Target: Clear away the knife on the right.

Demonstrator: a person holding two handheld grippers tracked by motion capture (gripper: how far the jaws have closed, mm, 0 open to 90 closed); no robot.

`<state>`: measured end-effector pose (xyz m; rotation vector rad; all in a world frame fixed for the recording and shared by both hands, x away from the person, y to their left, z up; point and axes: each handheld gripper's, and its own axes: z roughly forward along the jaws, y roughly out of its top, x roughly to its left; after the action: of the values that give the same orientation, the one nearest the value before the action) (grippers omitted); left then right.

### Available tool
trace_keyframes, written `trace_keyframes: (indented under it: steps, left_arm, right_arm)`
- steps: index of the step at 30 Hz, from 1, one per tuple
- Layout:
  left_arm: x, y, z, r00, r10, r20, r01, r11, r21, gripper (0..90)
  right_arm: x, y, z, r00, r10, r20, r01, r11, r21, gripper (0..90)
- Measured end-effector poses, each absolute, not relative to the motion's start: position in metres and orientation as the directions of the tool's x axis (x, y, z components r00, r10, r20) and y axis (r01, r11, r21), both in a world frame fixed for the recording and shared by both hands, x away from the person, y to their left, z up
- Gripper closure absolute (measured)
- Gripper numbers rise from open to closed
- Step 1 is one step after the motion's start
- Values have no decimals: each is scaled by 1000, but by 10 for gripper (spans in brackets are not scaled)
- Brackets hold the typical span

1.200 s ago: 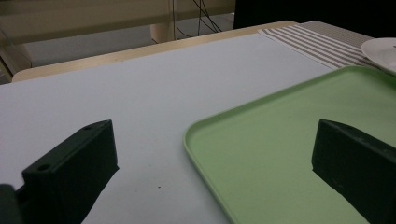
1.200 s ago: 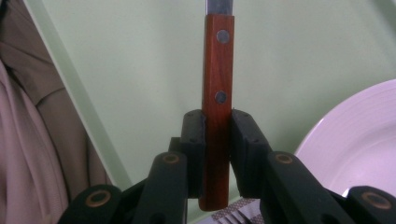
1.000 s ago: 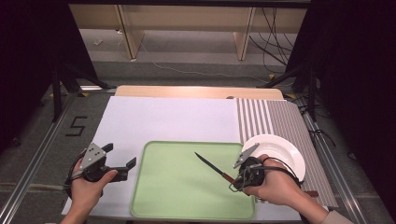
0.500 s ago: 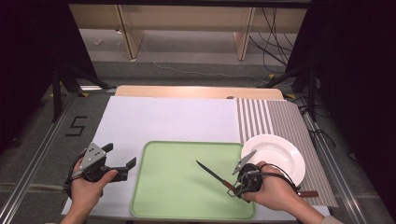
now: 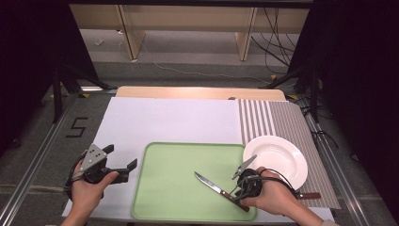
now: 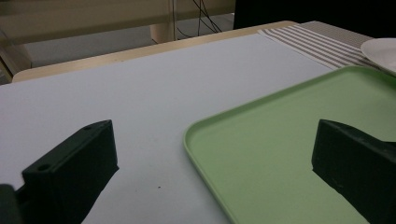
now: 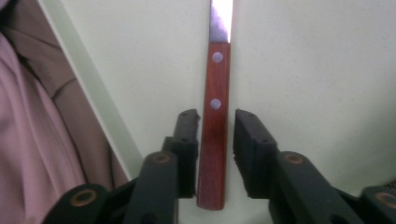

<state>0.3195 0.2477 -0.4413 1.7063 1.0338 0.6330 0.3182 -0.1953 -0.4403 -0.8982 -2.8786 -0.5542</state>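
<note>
On green tray (image 5: 169, 188), wooden-handled knife (image 5: 221, 190)

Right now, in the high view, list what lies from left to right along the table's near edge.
Left gripper → green tray → knife → right gripper → white plate.

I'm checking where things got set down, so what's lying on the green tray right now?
A wooden-handled knife lies on the green tray, its handle between the right gripper's just-opening jaws. The tray's corner under that hand is covered.
</note>
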Motion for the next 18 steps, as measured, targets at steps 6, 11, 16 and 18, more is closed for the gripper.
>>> trace_keyframes:
  steps: [6, 11, 16, 18]
  left_arm:
    - [320, 248, -441, 498, 865, -58, 341, -134, 931, 0]
    - [320, 248, -441, 498, 865, -62, 342, -131, 930, 0]
    - [319, 248, -441, 497, 866, -60, 339, -131, 932, 0]
    - [319, 248, -441, 497, 866, -60, 339, -130, 932, 0]
  right_arm:
    - [324, -192, -430, -876, 464, 129, 473, 781, 408, 861]
    - [329, -177, -431, -906, 409, 105, 411, 798, 440, 900]
    - [334, -157, -440, -923, 367, 113, 379, 821, 428, 900]
    - [335, -151, -444, -928, 353, 116, 368, 830, 420, 900]
